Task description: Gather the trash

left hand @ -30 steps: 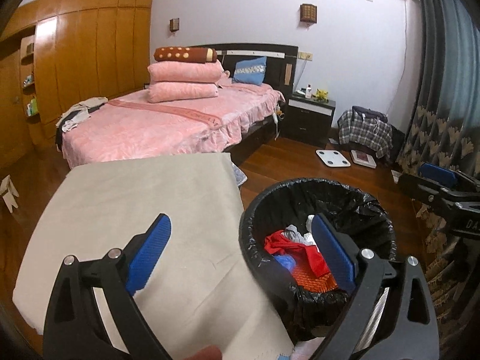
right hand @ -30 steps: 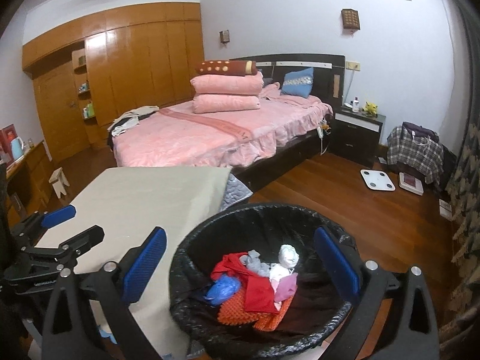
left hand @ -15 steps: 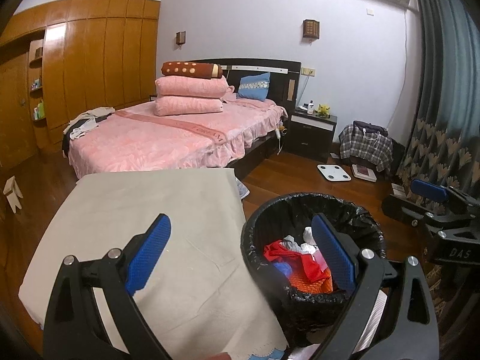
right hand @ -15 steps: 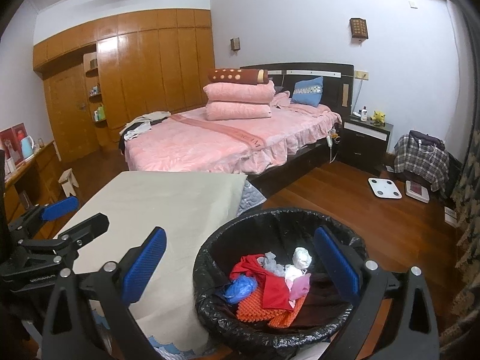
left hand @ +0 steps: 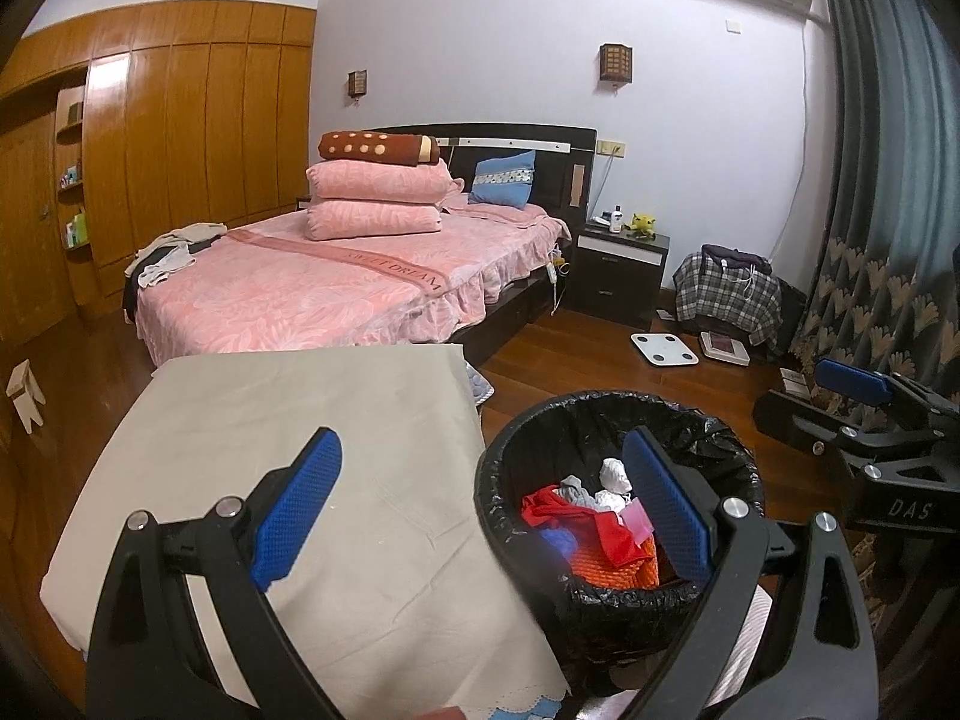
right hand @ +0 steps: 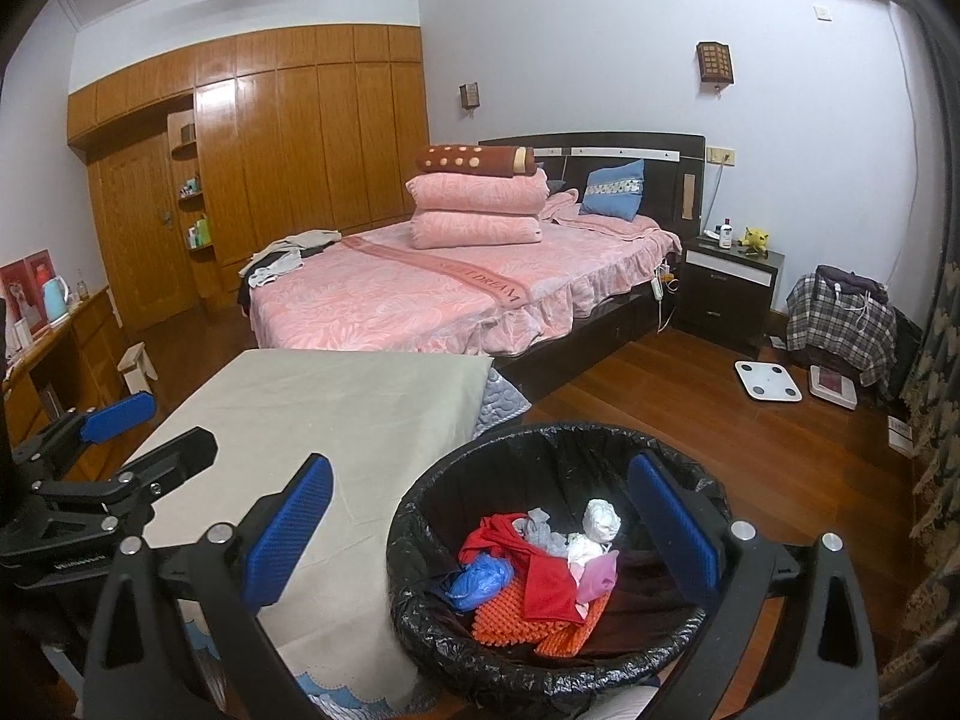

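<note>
A black-lined trash bin (left hand: 600, 420) (right hand: 540, 450) stands right of the cloth-covered table (left hand: 288, 420) (right hand: 360, 402). It holds trash (left hand: 591, 525) (right hand: 534, 570): red, orange, blue, pink and white scraps. My left gripper (left hand: 480, 516) is open and empty, held above the table edge and the bin. My right gripper (right hand: 480, 531) is open and empty, above the bin's near rim. Each gripper shows at the edge of the other's view.
A pink bed (left hand: 336, 288) stands behind the table, with a dark nightstand (left hand: 618, 270) to its right. A white scale (left hand: 663, 348) and a plaid bundle (left hand: 729, 294) lie on the wood floor. Curtains (left hand: 888, 210) hang at right; wooden wardrobes (right hand: 288, 168) at left.
Both grippers have risen and pulled back, so the bin and table sit lower and smaller in view. Both stay open and empty.
</note>
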The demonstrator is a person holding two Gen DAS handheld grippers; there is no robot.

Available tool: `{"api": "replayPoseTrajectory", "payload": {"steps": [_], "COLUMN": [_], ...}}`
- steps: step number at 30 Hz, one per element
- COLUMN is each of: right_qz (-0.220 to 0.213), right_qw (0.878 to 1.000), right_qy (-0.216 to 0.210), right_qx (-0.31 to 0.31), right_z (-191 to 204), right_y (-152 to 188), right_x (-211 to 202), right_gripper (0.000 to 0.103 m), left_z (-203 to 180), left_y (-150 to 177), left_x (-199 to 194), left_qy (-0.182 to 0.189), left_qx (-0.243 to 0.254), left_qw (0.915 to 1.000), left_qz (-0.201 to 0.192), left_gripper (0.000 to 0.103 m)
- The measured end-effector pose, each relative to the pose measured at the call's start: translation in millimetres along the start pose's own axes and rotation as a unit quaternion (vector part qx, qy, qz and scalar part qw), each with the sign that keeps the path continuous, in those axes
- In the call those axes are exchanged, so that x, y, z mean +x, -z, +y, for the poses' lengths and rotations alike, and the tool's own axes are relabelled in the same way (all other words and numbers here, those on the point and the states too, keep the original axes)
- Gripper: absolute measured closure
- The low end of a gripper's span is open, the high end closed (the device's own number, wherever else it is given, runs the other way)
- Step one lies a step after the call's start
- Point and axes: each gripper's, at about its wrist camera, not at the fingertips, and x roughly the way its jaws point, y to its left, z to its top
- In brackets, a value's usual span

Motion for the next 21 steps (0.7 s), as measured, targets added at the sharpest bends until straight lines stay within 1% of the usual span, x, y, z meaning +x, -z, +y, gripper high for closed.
{"api": "replayPoseTrajectory", "payload": {"steps": [21], "right_qz": [0.000], "right_qw": [1.000], "right_qy": [0.000], "right_qx": [0.000], "right_z": [0.6], "right_y": [0.0], "right_x": [-0.7], "right_gripper": [0.006], "left_z": [3.2], "left_y": [-1.0], "left_x": [1.9], "left_qy": [-0.003], "left_qx": [-0.001], "left_qw": [1.0000], "left_qz": [0.002], "left_gripper": [0.011]}}
